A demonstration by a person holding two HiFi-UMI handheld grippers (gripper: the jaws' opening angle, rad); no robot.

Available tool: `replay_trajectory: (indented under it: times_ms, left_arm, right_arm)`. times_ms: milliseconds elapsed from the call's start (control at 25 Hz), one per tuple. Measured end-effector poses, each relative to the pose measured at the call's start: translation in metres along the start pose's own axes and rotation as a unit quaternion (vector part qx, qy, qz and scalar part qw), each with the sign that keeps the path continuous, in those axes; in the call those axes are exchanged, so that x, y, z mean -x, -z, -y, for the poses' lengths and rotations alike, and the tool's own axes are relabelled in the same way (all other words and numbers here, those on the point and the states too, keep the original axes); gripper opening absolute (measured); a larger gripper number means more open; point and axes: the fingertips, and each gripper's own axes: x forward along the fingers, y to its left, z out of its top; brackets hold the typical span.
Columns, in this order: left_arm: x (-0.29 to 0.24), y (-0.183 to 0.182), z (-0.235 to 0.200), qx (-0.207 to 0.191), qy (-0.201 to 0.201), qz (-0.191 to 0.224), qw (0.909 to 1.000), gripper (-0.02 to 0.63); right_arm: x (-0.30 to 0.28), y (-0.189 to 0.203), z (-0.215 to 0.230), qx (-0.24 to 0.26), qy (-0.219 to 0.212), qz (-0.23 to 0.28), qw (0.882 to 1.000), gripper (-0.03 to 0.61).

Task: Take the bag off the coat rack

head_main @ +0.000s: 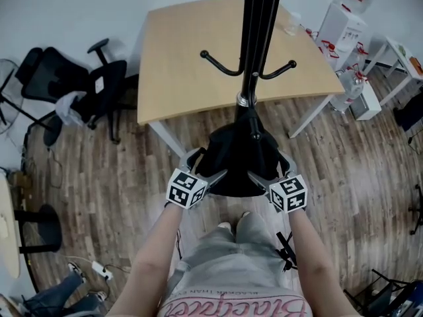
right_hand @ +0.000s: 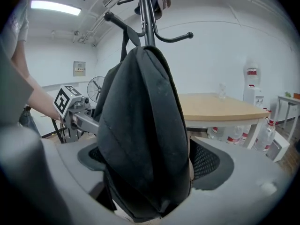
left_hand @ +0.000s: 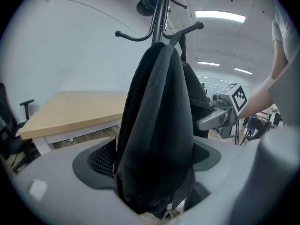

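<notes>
A black bag (head_main: 238, 157) hangs from a hook of the black coat rack (head_main: 254, 58), low against the pole. My left gripper (head_main: 206, 169) is at the bag's left side and my right gripper (head_main: 269, 169) at its right side. In the left gripper view the bag (left_hand: 157, 125) fills the gap of the left gripper (left_hand: 154, 172), and the right gripper (left_hand: 220, 118) shows beyond it. In the right gripper view the bag (right_hand: 140, 125) hangs in the right gripper (right_hand: 150, 172). Both stand wide, and I see no pad squeezing the fabric.
A light wooden table (head_main: 198, 45) stands right behind the rack. A black office chair (head_main: 79, 84) is at the left. A water dispenser and bottles (head_main: 344, 32) are at the right. A power strip (head_main: 99, 269) lies on the wood floor near my feet.
</notes>
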Motion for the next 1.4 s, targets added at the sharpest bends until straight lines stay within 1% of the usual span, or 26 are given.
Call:
replay_trajectory:
  times_ms: [160, 240, 280, 320, 400, 440, 600, 680, 760, 960, 1240, 1400]
  left_arm:
    - [-0.014, 0.005, 0.003, -0.005, 0.014, 0.002, 0.9999, 0.449]
    - [-0.019, 0.004, 0.003, -0.009, 0.015, 0.004, 0.9998, 0.433]
    - [-0.020, 0.004, 0.001, -0.009, 0.010, 0.007, 0.9999, 0.407]
    - [-0.020, 0.004, -0.002, -0.007, 0.002, 0.011, 0.9999, 0.375]
    - [-0.019, 0.004, -0.008, 0.005, -0.014, 0.019, 0.9997, 0.291]
    - [-0.018, 0.004, -0.011, 0.013, -0.018, 0.022, 0.9995, 0.244]
    - [-0.016, 0.003, -0.011, 0.032, -0.008, 0.018, 0.9993, 0.184]
    - [-0.014, 0.002, -0.007, 0.036, -0.003, 0.013, 0.9993, 0.160]
    - [-0.011, 0.000, -0.003, 0.032, -0.007, 0.009, 0.9994, 0.132]
    - [0.000, -0.003, 0.006, 0.039, -0.017, 0.015, 0.9990, 0.097]
    - [0.021, -0.013, 0.023, 0.031, -0.012, 0.022, 0.9992, 0.086]
    - [0.032, -0.017, 0.029, 0.028, -0.007, 0.024, 0.9993, 0.084]
  right_arm:
    - [-0.013, 0.010, 0.001, 0.005, -0.014, -0.011, 1.000, 0.500]
    - [-0.020, 0.012, -0.001, 0.007, -0.018, -0.018, 1.000, 0.499]
    - [-0.022, 0.012, -0.001, 0.005, -0.016, -0.021, 1.000, 0.495]
    - [-0.023, 0.013, 0.002, 0.002, -0.010, -0.021, 1.000, 0.463]
    - [-0.020, 0.013, 0.010, -0.012, 0.005, -0.016, 1.000, 0.360]
    - [-0.018, 0.012, 0.013, -0.021, 0.009, -0.013, 1.000, 0.319]
    - [-0.014, 0.012, 0.015, -0.047, 0.011, -0.021, 0.999, 0.200]
    - [-0.012, 0.013, 0.010, -0.042, 0.014, -0.027, 0.999, 0.142]
    - [-0.010, 0.012, 0.005, -0.039, 0.019, -0.029, 0.999, 0.092]
    - [-0.003, 0.012, -0.005, -0.052, 0.019, -0.031, 0.998, 0.051]
    - [0.018, 0.010, -0.021, -0.072, 0.014, -0.021, 0.997, 0.046]
    - [0.028, 0.007, -0.029, -0.072, 0.013, -0.020, 0.997, 0.044]
